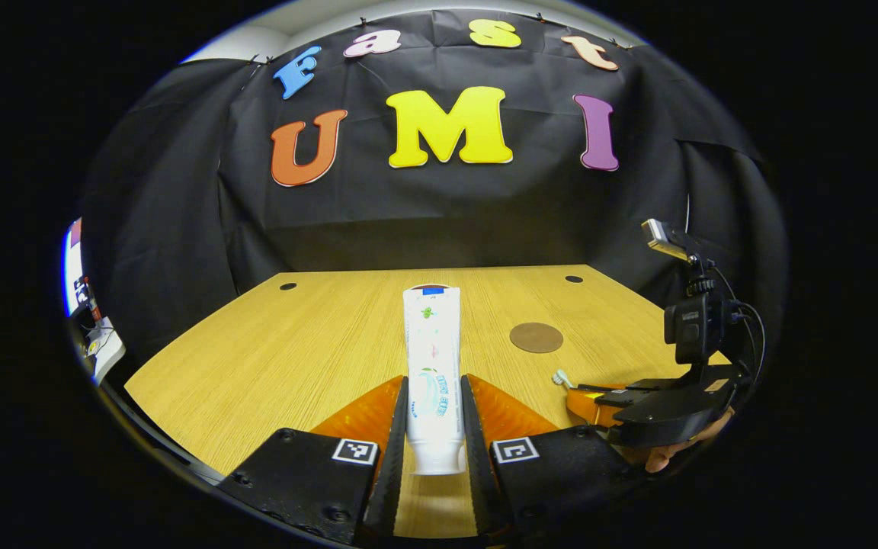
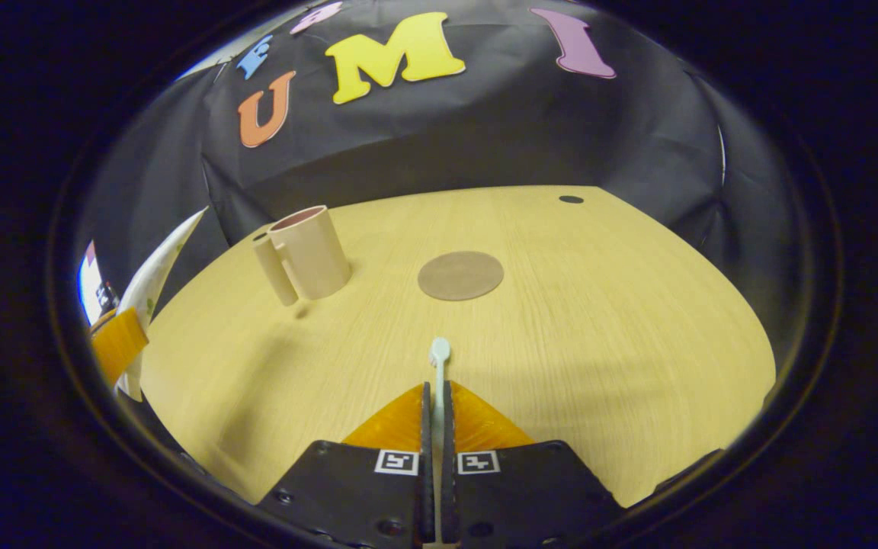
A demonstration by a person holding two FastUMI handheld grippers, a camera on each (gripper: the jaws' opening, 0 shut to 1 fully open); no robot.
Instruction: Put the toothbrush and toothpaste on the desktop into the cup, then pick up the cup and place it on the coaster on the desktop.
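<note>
A white toothpaste tube (image 1: 433, 358) stands upright between the fingers of my left gripper (image 1: 434, 381), which is shut on its lower half, above the wooden desktop (image 1: 294, 351). Behind the tube's top a dark rim peeks out. My right gripper (image 2: 436, 387) is shut on the thin handle of a pale toothbrush (image 2: 439, 352), its head pointing forward just above the desk. A beige cup (image 2: 309, 252) with a side handle stands upright at the back left. The round brown coaster (image 2: 460, 275) lies flat to its right, bare. In the left gripper view, the right gripper (image 1: 588, 404) and toothbrush head (image 1: 561, 377) sit low right, near the coaster (image 1: 536, 337).
The left gripper (image 2: 119, 343) with the toothpaste tube (image 2: 153, 282) appears at the far left edge of the right gripper view. Small dark holes (image 1: 574, 279) mark the desk's back corners. Black cloth walls close the desk at the back and sides.
</note>
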